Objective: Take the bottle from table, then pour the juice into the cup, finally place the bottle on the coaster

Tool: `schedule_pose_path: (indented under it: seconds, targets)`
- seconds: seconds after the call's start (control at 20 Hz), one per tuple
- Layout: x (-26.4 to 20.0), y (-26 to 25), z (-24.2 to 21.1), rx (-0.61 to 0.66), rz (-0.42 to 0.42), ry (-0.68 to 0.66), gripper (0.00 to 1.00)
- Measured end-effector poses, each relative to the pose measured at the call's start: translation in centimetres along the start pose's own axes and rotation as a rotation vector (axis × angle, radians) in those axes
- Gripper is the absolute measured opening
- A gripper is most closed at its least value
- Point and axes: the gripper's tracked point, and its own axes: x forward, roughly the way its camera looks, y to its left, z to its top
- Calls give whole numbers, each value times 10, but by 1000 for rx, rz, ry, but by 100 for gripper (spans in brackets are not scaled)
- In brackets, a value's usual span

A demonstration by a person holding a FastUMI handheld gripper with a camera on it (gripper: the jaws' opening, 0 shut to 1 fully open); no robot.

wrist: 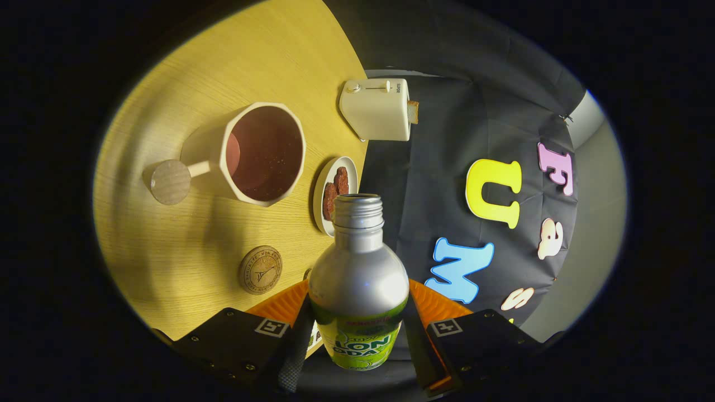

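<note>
— From where you stand, what is the gripper (pixel 357 326) doing?

— It has the bottle (pixel 358 285) clamped between its two fingers, one pressing on each side of the labelled lower body. The jaws are closed down to the width of the bottle and no further.

— And how is it held?

— Rolled well over to one side. The table (pixel 184 234) stands up like a wall beside the fingers rather than lying flat under them, so the bottle is tipped with its open, uncapped neck pointing ahead of the fingers.

— Where is the cup?

— The cup (pixel 262 153) sits on the table beyond the bottle's neck, apart from it, with dark liquid inside and a round wooden knob on its handle. The coaster (pixel 260 269) lies nearer the fingers, just beside the bottle's shoulder.

— Anything else around?

— A small plate (pixel 324 192) with brown biscuits just behind the neck, and a cream toaster (pixel 377 109) further off at the table's edge.
</note>
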Motion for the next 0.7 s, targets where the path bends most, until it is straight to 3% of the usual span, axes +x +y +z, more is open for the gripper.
schedule_pose_path:
  seconds: [0.7]
  targets:
    - [6, -6, 1, -96, 4, -38, 77]
